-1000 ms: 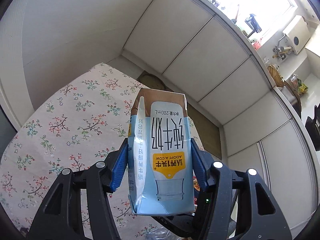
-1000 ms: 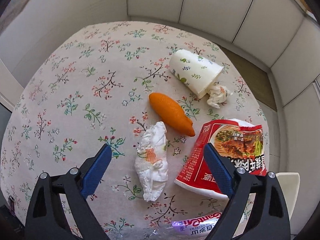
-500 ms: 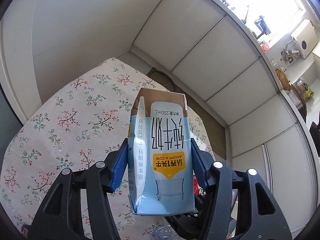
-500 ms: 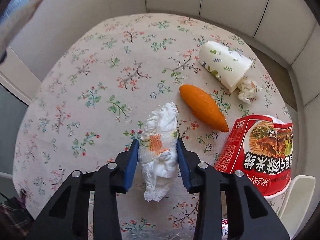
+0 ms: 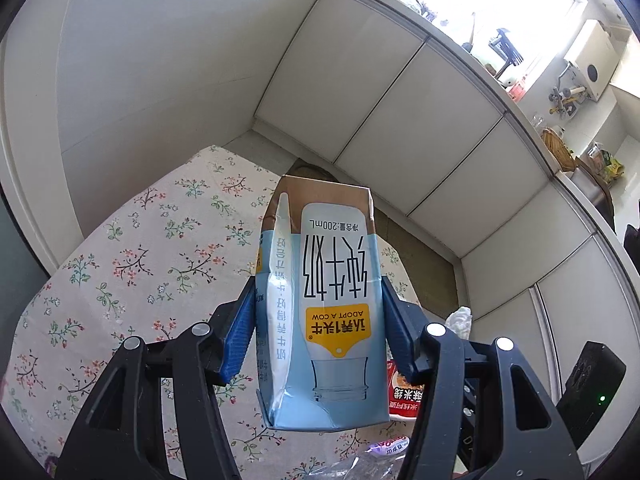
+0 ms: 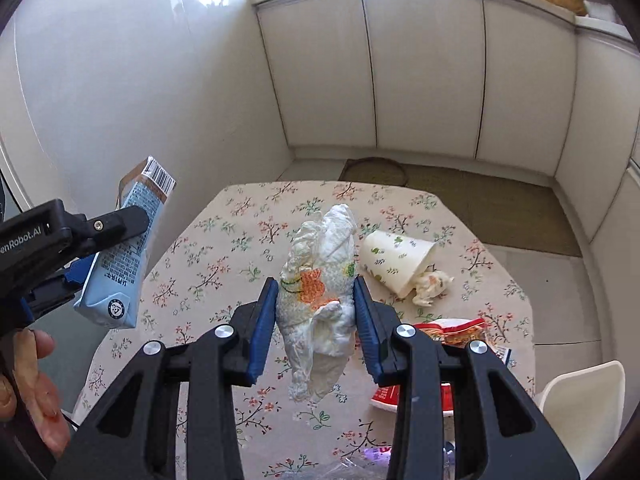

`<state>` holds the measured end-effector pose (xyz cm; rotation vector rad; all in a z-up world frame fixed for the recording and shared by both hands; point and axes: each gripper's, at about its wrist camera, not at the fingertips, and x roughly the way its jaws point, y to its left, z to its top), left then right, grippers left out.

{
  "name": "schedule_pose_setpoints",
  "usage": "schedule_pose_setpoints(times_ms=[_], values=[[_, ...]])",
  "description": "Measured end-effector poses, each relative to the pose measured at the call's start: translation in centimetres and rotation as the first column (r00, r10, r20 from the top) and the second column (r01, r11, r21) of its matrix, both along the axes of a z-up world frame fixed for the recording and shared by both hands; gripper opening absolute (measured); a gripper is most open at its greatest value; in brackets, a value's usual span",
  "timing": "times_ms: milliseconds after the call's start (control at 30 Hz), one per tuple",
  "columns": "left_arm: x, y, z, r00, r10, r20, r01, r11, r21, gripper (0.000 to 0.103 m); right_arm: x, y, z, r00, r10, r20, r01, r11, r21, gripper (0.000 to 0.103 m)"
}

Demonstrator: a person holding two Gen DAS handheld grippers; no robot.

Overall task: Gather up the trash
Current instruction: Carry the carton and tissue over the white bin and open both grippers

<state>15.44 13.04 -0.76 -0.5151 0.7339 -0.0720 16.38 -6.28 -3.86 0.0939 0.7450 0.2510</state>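
Observation:
My left gripper (image 5: pixel 318 320) is shut on a light-blue milk carton (image 5: pixel 324 312), held upside down above the floral table (image 5: pixel 132 264). The carton also shows in the right wrist view (image 6: pixel 124 252), at the left. My right gripper (image 6: pixel 314 308) is shut on a crumpled white tissue wad (image 6: pixel 320 292) with an orange stain, lifted clear above the table (image 6: pixel 224 272). On the table behind it lie a tipped paper cup (image 6: pixel 396 258) with a small tissue ball (image 6: pixel 430 286) at its mouth, and a red noodle tub (image 6: pixel 452 330).
A white chair (image 6: pixel 584 408) stands at the table's right edge. A clear plastic bag with a wrapper (image 6: pixel 372 452) sits at the near table edge. White cabinets (image 6: pixel 420 72) line the far wall, with a brown mat (image 6: pixel 480 196) on the floor.
My right gripper closed on the tissue wad and lifted it off the table, tilting up. My left gripper kept hold of the carton and rose slightly.

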Motion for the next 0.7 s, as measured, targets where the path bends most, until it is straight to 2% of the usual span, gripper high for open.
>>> schedule_pose_setpoints(times_ms=[267, 467, 700], values=[[-1.1, -2.8, 2.0, 0.994, -0.019, 0.106, 0.011, 0.997, 0.075, 0.055, -1.4, -2.7, 1.7, 0.993, -0.083, 0.083, 0.085, 0.996, -0.023, 0.038], [-1.6, -5.3, 2.7, 0.987, -0.061, 0.151, 0.044, 0.992, 0.118, 0.055, -2.3, -5.3, 2.7, 0.981, -0.146, 0.125, 0.154, 0.986, -0.064, 0.038], [-2.1, -8.6, 2.9, 0.979, -0.117, 0.169, 0.096, 0.987, 0.129, 0.055, -3.4, -8.9, 3.2, 0.969, -0.206, 0.139, 0.218, 0.973, -0.077, 0.038]])
